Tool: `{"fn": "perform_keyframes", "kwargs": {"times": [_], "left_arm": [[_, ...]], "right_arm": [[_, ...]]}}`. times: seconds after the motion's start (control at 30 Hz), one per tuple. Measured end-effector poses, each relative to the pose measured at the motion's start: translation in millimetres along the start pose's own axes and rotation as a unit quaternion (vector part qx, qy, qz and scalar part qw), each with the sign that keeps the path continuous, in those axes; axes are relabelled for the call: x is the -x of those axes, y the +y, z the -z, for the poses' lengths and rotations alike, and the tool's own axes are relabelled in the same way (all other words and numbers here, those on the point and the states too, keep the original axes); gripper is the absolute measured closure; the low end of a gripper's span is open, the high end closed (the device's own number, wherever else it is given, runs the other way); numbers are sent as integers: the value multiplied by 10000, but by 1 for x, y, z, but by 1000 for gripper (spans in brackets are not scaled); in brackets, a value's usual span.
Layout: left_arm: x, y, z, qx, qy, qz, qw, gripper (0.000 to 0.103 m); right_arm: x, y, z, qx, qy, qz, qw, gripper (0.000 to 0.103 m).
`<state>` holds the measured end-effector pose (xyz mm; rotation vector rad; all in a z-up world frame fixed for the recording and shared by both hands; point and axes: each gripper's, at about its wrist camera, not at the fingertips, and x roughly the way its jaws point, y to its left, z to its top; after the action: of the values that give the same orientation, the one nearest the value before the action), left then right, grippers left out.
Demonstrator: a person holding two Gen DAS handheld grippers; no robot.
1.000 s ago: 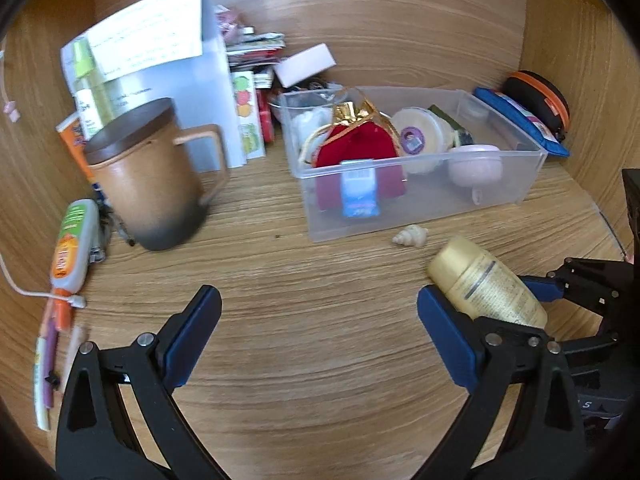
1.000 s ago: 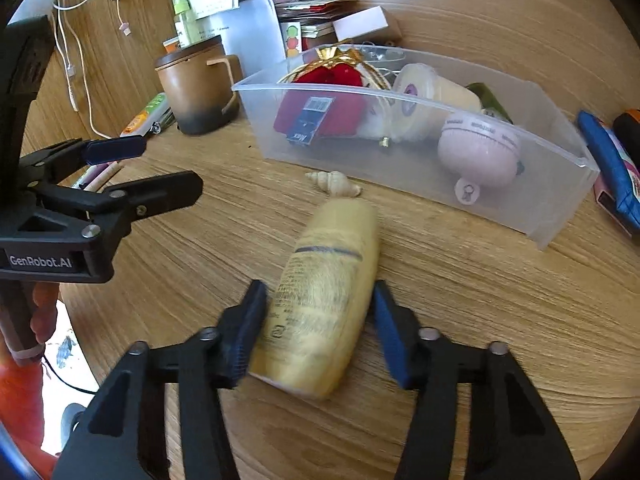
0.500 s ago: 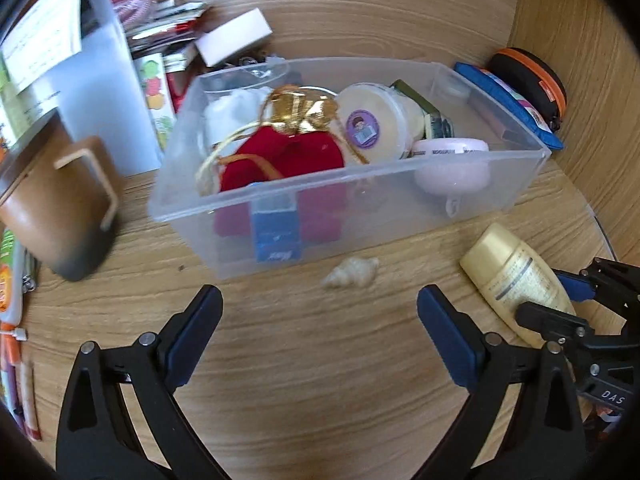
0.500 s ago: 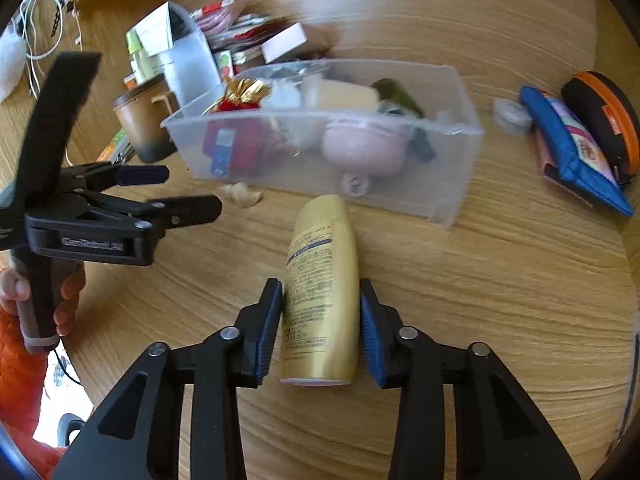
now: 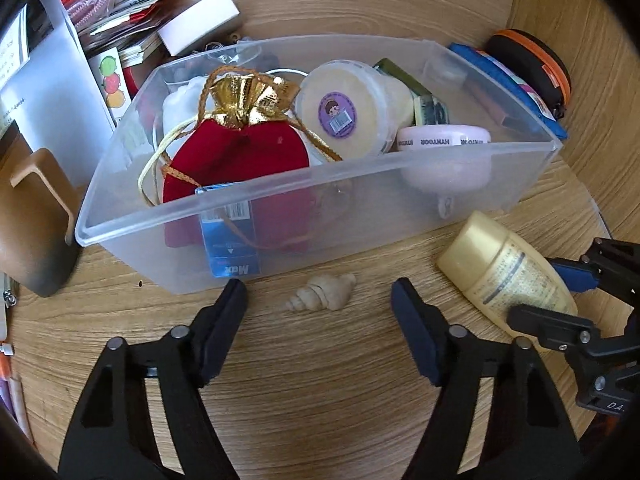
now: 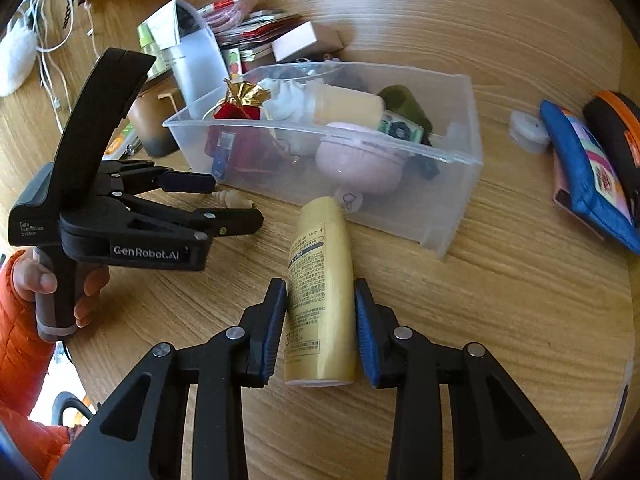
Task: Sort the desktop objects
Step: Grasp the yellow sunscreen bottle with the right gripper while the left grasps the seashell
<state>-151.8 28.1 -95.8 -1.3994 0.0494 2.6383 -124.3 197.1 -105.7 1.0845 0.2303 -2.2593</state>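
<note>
A clear plastic bin [image 5: 120, 224] [image 6: 460, 160] on the wooden desk holds a red pouch with gold top [image 5: 240, 152], a round cream tub [image 5: 340, 108], a pink case [image 5: 444, 148] and a blue box [image 5: 228, 236]. A small beige shell [image 5: 320, 298] [image 6: 234, 200] lies just in front of the bin. My left gripper [image 5: 318, 312] [image 6: 232, 200] is open, its fingers either side of the shell. My right gripper [image 6: 320, 320] is shut on a gold lotion bottle [image 6: 320, 292] [image 5: 504, 276], its cap near the bin's front wall.
A brown mug [image 5: 28, 220] stands left of the bin. Papers, booklets and a white box [image 5: 196, 20] pile up behind it. A blue pouch [image 6: 588, 168] and a black-orange case [image 6: 616, 128] lie to the right, beside a small white round thing [image 6: 528, 128].
My left gripper has moved forward to the shell and its fingers have narrowed around it. My right gripper stays shut on the bottle and has carried it closer to the bin.
</note>
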Motion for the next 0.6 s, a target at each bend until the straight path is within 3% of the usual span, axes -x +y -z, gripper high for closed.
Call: {"fn": "perform_keyframes", "kwargs": {"times": [0.17,0.23,0.4,0.53,0.6], "left_arm": [[4,3,2,3,-66,151,9999,62],[5,4,3,-21,-83,180,9998,69],[7,-1,7,-158,-133,201,9996,71],[6,-1,8,-242,-166,215,9993,71],[6,0,7,-215,-175,239,9993,71]], "right_arm": [[-3,10,-2,321,-13,80,9995,73],[-3,19,-1,535,-47,223,9983,73],[-2,43,5,1156,-113,587,9915,75],[-17,50,4,1236,251,335,9915,79],[-22,52,2,1262,197,368,9911,78]]}}
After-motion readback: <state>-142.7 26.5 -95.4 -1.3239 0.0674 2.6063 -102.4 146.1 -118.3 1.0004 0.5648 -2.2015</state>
